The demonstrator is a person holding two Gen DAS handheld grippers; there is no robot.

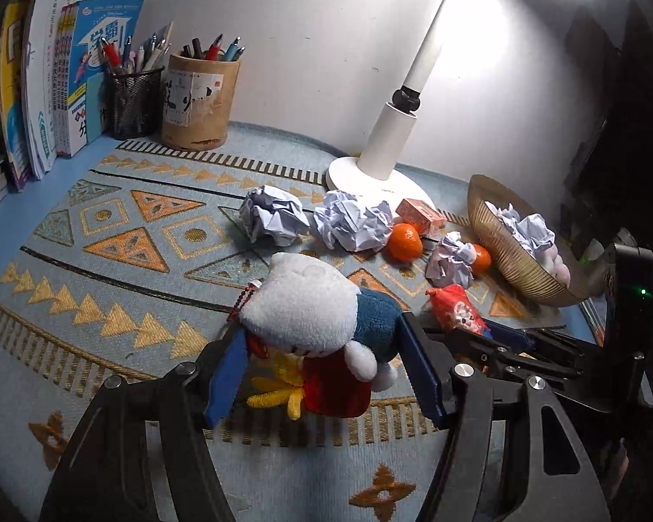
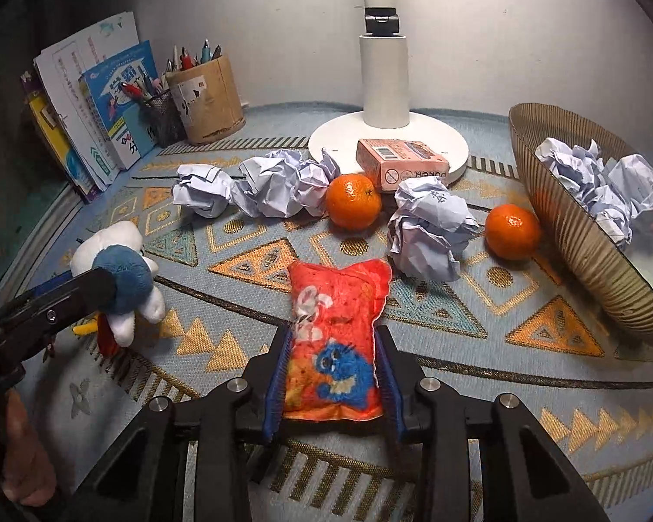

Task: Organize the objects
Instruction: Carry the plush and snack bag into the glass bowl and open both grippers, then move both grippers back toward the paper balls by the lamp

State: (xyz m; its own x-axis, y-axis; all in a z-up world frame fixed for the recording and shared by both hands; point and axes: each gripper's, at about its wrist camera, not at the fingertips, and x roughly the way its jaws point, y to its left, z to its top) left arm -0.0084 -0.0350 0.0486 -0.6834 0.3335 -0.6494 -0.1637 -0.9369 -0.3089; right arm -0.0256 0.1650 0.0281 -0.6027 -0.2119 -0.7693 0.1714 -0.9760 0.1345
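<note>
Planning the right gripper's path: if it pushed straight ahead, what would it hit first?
The right gripper already clamps the red pouch. Straight on, the crumpled paper ball probably comes first, slightly right of the line; depth is uncertain.

I see a white plush toy point(image 1: 309, 304) with a blue body and red-and-yellow trim lying on its side on the patterned desk mat, sitting between my left gripper's point(image 1: 322, 369) spread fingers. A red plush pouch point(image 2: 335, 339) with a blue creature printed on it lies flat, pinched at its sides by my right gripper point(image 2: 333, 387). The toy lies to the pouch's left.
</note>
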